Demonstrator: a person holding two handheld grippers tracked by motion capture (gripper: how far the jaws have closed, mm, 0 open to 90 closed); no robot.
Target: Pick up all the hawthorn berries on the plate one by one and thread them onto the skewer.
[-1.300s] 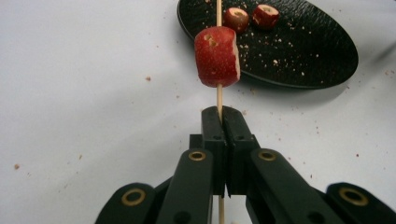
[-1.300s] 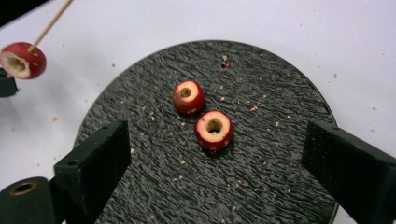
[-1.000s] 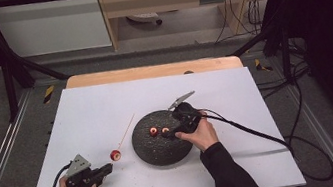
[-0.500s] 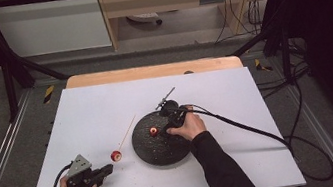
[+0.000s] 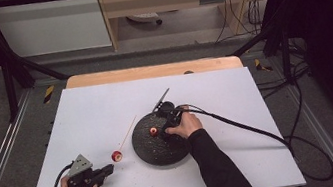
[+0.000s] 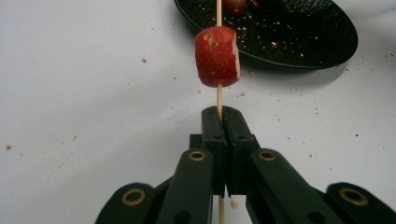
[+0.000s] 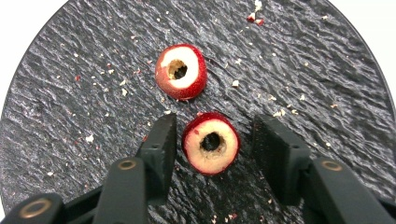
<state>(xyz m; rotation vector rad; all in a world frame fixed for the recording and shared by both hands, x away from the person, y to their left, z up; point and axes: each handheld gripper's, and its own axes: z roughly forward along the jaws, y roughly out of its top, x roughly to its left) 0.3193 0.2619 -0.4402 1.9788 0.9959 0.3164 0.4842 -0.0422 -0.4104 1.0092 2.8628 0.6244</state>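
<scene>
cored fruit [image 7: 210,147] sits between right gripper [image 7: 212,140] jaws, untouched

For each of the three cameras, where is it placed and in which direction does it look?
High view: above the person's side, looking forward and down on the white table; forearms, left gripper and right gripper.
Left gripper view: rides the left gripper, looking along shut jaws holding a skewer with a fruit piece.
Right gripper view: rides the right gripper, looking down; jaws beside a cored fruit piece, pads not touching.
Shared: the black plate appears in all.
</scene>
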